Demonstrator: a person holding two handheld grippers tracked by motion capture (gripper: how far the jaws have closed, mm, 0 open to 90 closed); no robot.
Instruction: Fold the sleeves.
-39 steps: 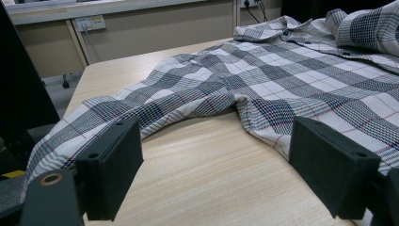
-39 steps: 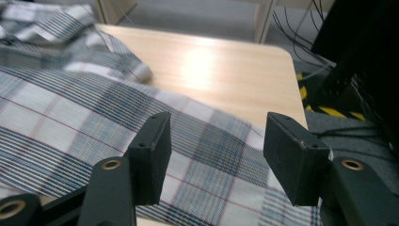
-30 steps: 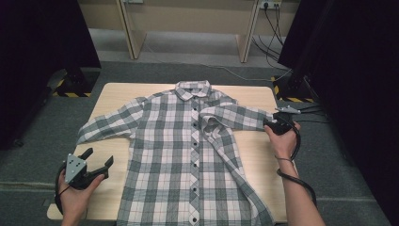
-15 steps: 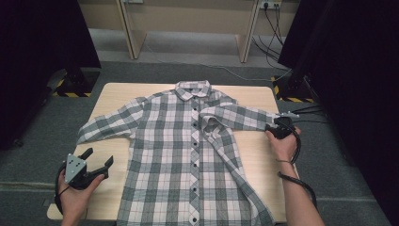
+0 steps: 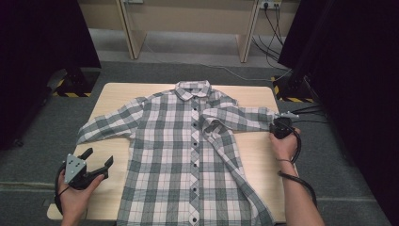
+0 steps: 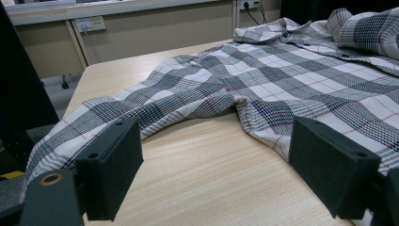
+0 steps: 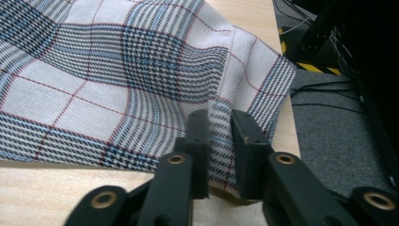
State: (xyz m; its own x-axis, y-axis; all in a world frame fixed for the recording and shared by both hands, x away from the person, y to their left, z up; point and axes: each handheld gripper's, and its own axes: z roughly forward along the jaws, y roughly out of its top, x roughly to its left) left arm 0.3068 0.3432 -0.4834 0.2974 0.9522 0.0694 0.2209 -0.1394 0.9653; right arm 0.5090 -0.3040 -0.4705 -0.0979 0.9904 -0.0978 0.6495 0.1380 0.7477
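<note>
Light wooden table (image 5: 256, 155); plaid shirt (image 5: 188, 155) spread flat, front up, hem apparently overhanging near edge.

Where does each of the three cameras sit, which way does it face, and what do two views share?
High view: above the table, looking forward and down on the shirt; both forearms, left gripper, right gripper.
Left gripper view: on the left gripper, looking across the table at a sleeve; fingers apart.
Right gripper view: on the right gripper; fingers have just been closing, cuff between.
Shared: all show the shirt.
</note>
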